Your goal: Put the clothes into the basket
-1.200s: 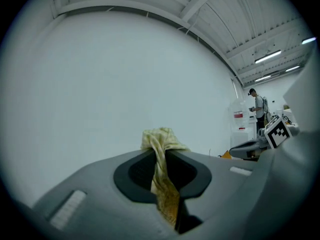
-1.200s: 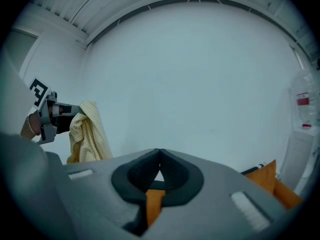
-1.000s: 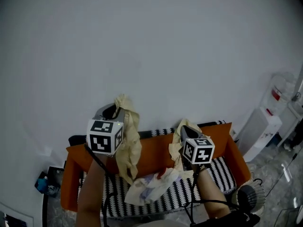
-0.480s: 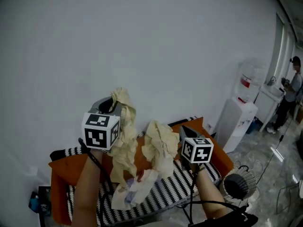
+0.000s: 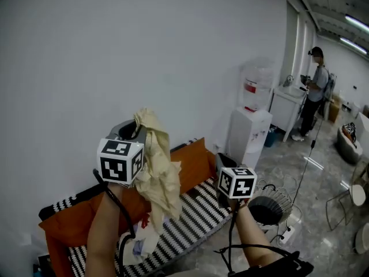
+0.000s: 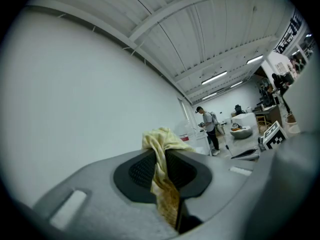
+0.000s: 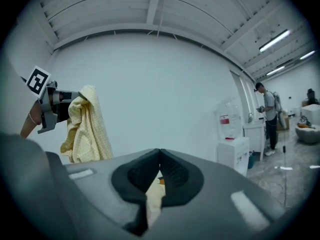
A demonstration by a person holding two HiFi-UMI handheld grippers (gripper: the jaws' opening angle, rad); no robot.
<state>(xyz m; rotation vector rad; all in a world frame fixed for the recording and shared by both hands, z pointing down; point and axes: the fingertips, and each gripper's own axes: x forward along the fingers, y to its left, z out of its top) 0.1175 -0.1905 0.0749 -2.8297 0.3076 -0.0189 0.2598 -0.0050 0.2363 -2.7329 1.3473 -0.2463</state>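
Note:
A pale yellow checked cloth (image 5: 158,178) hangs in a long bunch from my left gripper (image 5: 137,133), whose jaws are shut on its top fold (image 6: 160,139). Both grippers are held up level in the air above the orange sofa (image 5: 193,163). My right gripper (image 5: 221,159) is to the right of the cloth, its tips meeting (image 7: 159,156). A pale yellow bit of fabric (image 7: 152,196) shows between its jaws below the tips. A round dark wire basket (image 5: 268,203) stands on the floor to the right of the sofa. The right gripper view also shows the hanging cloth (image 7: 87,129).
A white patterned garment (image 5: 137,248) lies on the sofa's striped cover. A water dispenser (image 5: 248,131) stands against the wall past the sofa's end. Cables run over the grey floor by the basket. A person (image 5: 314,91) stands at a counter far right.
Both grippers have swung to the right with the cloth. The bunch that sat by the right gripper now hangs under the left one. Sofa has slid left; dispenser and basket are nearer the middle.

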